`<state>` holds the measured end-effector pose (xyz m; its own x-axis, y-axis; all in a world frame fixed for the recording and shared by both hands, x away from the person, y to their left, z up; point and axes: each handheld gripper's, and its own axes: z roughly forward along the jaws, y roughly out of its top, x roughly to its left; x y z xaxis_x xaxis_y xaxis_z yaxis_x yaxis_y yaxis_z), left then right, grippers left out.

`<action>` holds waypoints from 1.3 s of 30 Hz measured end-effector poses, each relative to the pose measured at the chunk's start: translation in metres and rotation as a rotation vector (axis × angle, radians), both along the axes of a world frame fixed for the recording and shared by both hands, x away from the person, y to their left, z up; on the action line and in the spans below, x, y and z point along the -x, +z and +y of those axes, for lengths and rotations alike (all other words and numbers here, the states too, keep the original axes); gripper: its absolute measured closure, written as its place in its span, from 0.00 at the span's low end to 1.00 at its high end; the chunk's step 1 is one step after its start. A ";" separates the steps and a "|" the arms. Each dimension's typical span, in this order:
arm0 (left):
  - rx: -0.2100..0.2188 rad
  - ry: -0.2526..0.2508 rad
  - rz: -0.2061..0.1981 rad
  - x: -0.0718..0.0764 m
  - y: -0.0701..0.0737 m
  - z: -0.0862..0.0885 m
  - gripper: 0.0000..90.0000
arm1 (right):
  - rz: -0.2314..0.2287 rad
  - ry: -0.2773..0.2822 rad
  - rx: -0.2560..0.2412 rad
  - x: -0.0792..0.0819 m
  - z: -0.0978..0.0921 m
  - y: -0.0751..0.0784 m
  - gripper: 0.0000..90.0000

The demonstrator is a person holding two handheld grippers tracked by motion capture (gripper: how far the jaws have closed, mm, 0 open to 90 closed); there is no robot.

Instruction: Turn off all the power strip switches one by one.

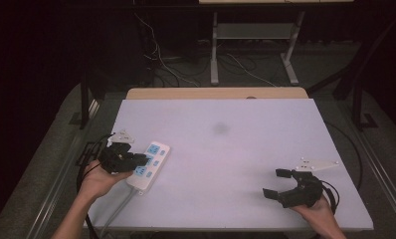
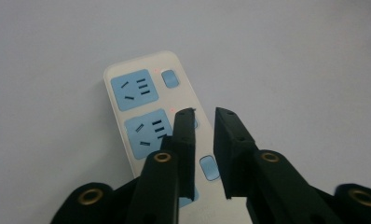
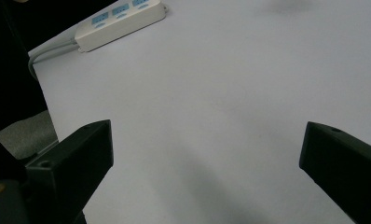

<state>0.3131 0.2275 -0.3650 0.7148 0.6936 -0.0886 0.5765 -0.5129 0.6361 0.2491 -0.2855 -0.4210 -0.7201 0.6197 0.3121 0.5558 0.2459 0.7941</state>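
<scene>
The power strip [image 1: 150,166] lies on the table [image 1: 226,149] near its 8 o'clock edge, its cord trailing off toward 7 o'clock. The left gripper [image 1: 141,160] hangs over the strip's middle, its jaws nearly together with a narrow gap, their tips [image 2: 183,122] above the second switch; whether they touch it I cannot tell. The right gripper [image 1: 277,182] rests at 4 o'clock, spread wide over bare table, well apart from the strip.

We see a white plastic power strip [image 1: 149,167] with blue sockets lying flat near the worktop's left edge, red lights seemingly lit.
</scene>
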 end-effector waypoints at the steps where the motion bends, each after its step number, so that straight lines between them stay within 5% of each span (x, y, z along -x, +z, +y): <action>1: -0.002 0.000 0.003 -0.001 -0.001 0.000 0.90 | 0.000 0.000 0.001 0.000 0.000 0.000 0.03; 7: -0.038 -0.010 0.020 -0.005 -0.005 -0.005 0.98 | -0.001 0.004 0.005 0.000 0.001 0.000 0.03; 22: -0.136 -0.047 0.085 -0.010 -0.021 -0.017 0.99 | 0.004 0.013 0.017 0.001 0.003 -0.001 0.03; 39: -0.144 -0.059 0.130 -0.009 -0.030 -0.019 0.99 | 0.004 0.020 0.025 0.000 0.004 -0.002 0.03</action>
<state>0.3216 0.2083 -0.3952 0.7439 0.6628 -0.0859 0.6150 -0.6284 0.4763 0.2486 -0.2818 -0.4227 -0.7310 0.6132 0.2994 0.5537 0.2766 0.7854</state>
